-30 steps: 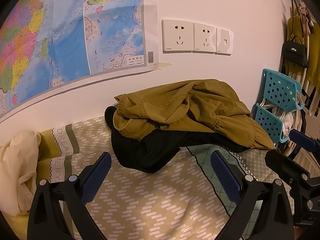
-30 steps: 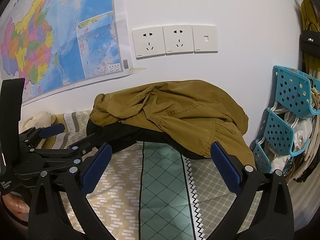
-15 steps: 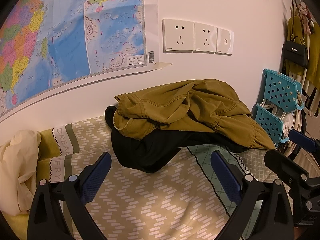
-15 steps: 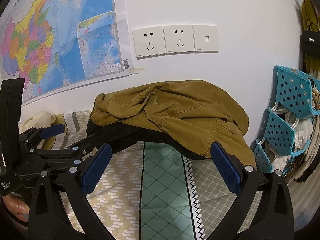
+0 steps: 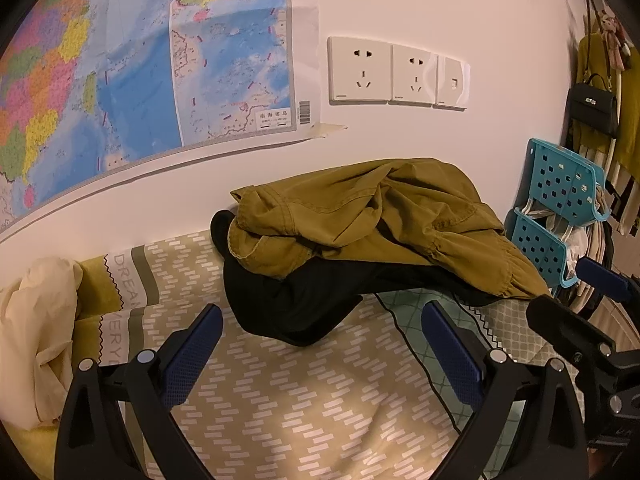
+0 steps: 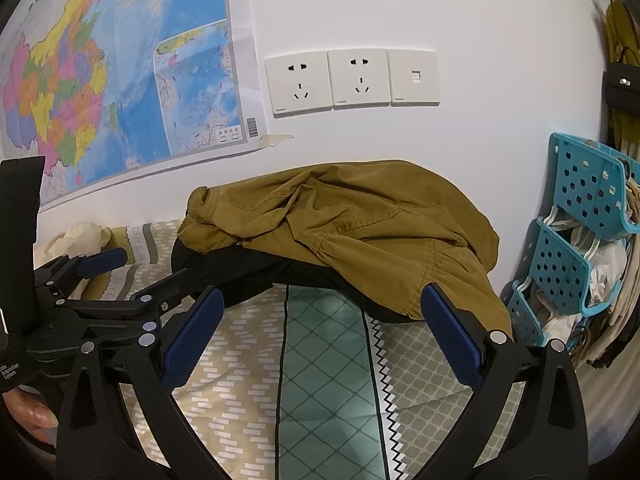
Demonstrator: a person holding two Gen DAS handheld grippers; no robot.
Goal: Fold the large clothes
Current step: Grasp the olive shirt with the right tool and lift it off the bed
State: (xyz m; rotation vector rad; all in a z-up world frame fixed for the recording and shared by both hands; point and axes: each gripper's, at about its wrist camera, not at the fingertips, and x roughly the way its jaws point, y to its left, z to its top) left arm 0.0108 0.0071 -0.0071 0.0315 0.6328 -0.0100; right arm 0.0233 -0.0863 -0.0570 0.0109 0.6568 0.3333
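bed with patterned beige, mint-green and grey quilted cover (image 5: 304, 412), set against a white wall; heaped at its far edge by the wall, a crumpled olive-brown cotton jacket (image 6: 360, 224) lying on top of a rumpled black garment (image 5: 296, 300). left gripper (image 5: 320, 344) and right gripper (image 6: 320, 324), blue-padded, both spread wide and empty, held just short of the heap. judged step: take the jacket alone by collar or hem, pinching one layer only, and draw it onto the bare cover to spread flat.

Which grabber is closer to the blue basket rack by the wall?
Right. The right gripper is just left of the blue basket rack, its right side near the lower baskets. The left gripper is further left, with the right gripper between it and the rack.
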